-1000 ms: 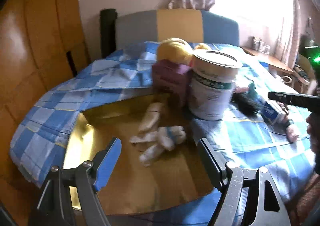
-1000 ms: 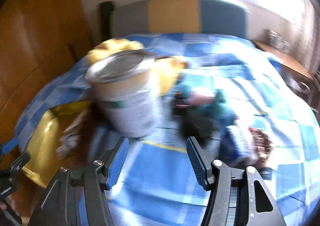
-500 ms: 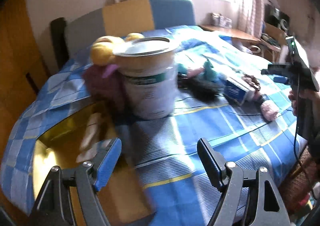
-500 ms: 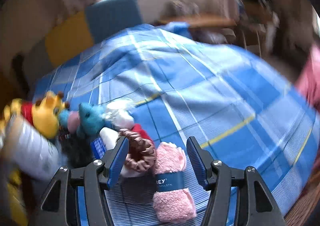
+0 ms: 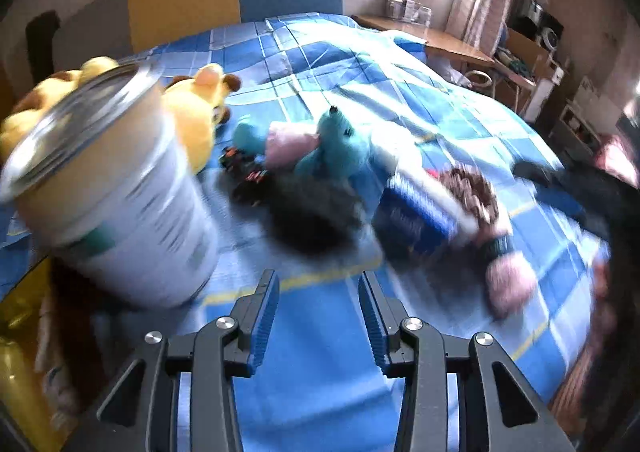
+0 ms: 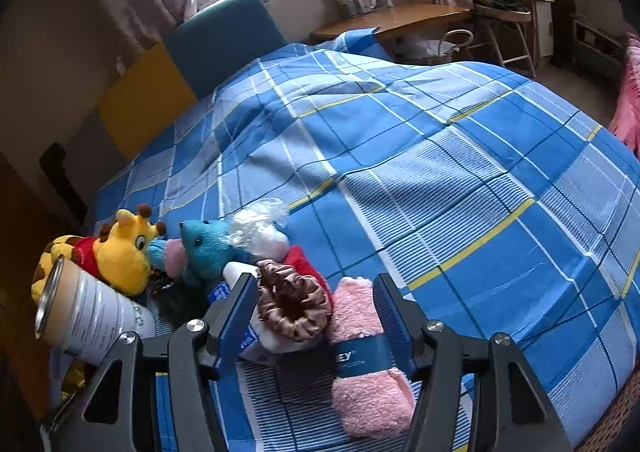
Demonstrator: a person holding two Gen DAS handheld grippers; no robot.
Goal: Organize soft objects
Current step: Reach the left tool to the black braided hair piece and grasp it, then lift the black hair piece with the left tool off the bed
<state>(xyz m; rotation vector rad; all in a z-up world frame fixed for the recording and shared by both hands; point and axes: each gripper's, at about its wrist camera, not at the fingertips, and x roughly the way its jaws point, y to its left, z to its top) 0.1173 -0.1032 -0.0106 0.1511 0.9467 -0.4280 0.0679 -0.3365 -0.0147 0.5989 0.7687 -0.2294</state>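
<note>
Setting: bedroom seen from both wrist cameras; blue plaid bedspread (image 6: 440, 156) carries everything, with a window and desk behind.
Task items: pink rolled towel (image 6: 368, 364) with a blue band lies nearest me, touching a brown scrunchie (image 6: 294, 302); beyond them a teal plush (image 6: 208, 252) and a yellow giraffe plush (image 6: 120, 252), all in one loose cluster.
Right gripper (image 6: 316, 316): I hold it half open, jaws bracketing the towel and scrunchie; pads not pressing on either.
Left gripper (image 5: 316, 316): jaws closing, only bedspread between them, nothing held.
Change: a second ago my left camera faced the gold tray (image 5: 16, 332) with a pale plush in it; now it has swung over to the cluster. My right has rolled from the tin (image 6: 88, 324) to settle over the towel.
Meaning: I judge one item stowed, and the towel next.
Hard to read: left view is motion-blurred; the tray is cut off at its edge; a dark fuzzy thing (image 5: 316, 212) and a blue packet (image 5: 416, 212) stay unidentified.
</note>
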